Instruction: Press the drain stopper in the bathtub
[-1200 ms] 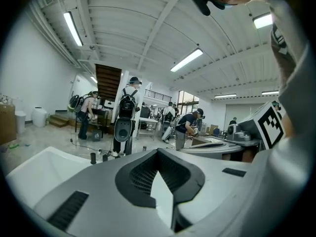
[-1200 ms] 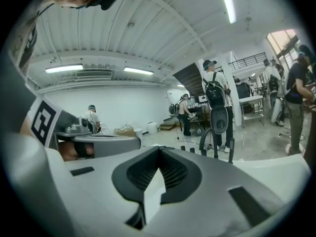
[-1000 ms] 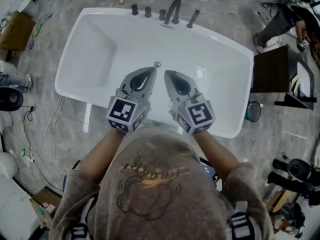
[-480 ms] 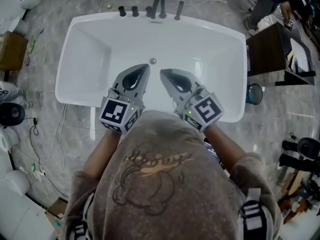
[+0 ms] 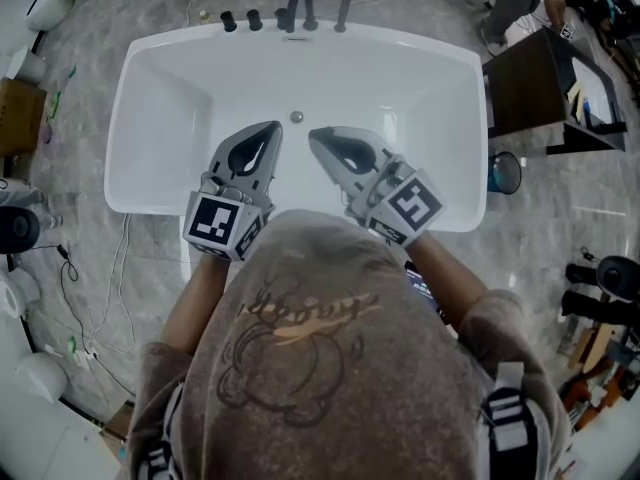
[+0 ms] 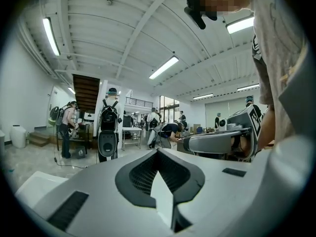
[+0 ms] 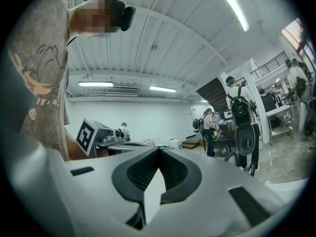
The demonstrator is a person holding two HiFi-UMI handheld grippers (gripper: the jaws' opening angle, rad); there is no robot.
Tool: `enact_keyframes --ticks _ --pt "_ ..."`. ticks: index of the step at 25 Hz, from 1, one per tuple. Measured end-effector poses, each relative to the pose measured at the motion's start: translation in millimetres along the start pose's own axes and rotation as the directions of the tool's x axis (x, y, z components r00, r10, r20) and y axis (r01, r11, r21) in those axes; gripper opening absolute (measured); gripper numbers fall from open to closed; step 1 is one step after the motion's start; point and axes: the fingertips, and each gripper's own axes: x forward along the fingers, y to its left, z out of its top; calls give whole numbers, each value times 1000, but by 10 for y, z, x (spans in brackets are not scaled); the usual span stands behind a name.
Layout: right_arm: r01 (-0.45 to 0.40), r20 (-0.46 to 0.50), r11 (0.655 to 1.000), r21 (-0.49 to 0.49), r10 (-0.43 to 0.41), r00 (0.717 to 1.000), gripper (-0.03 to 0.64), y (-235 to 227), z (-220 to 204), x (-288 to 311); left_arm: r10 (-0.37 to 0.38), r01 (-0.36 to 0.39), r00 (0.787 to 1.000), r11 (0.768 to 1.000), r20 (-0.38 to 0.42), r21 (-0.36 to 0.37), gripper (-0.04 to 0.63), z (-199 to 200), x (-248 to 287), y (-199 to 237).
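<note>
Clearly, both pairs of jaws are pressed together with nothing between them. In the left gripper view the left gripper [image 6: 158, 151] shows its two dark pads meeting at the tips, and in the right gripper view the right gripper [image 7: 159, 149] shows the same.

In the head view the left gripper [image 5: 274, 126] and the right gripper [image 5: 314, 134] are held side by side over the middle of the bathtub [image 5: 130, 88]. Their noses angle toward each other without touching. The drain stopper [image 5: 296, 117], a small round metal disc on the white tub floor, lies just beyond the two tips and between them. Both grippers appear to be clear of it, though their height above the floor is hard to judge from this steep angle.

Each gripper carries its marker cube at the rear, close to the person's grey-brown shirt [image 5: 300, 338], which has a drawing on it. Bare forearms run from the shirt to the grippers.

At the far rim of the tub stands a dark faucet [image 5: 297, 0], with dark knobs [image 5: 228, 20] on either side of it. A dark cabinet [image 5: 530, 88] stands just beside the tub's right end. Cables [image 5: 90, 258] trail over the grey marbled floor [image 5: 560, 228] at the left.

The two gripper views look out into a hall with a white ribbed ceiling and strip lights [image 6: 163, 67], where several people [image 6: 108, 127] wear backpacks.
</note>
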Motion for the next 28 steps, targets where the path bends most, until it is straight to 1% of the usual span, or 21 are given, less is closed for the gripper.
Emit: enact_keyframes --ticks 4,9,16,28 --pt "-26 2 1000 0 26 1000 -2 -3 -40 7 -1 2 1000 1000 -7 7 11 -48 47 0" --pt "-49 18 999 -13 49 999 -2 29 -9 -2 0 0 1000 1000 -5 -2 11 -63 36 17" --pt "-109 -19 993 -40 109 994 -2 151 -7 -6 1 -1 1000 1000 -12 -6 11 -89 0 -6" --pt "-117 -12 992 -47 116 993 -2 204 25 -20 10 -10 1000 1000 -25 -17 11 -172 -65 -92"
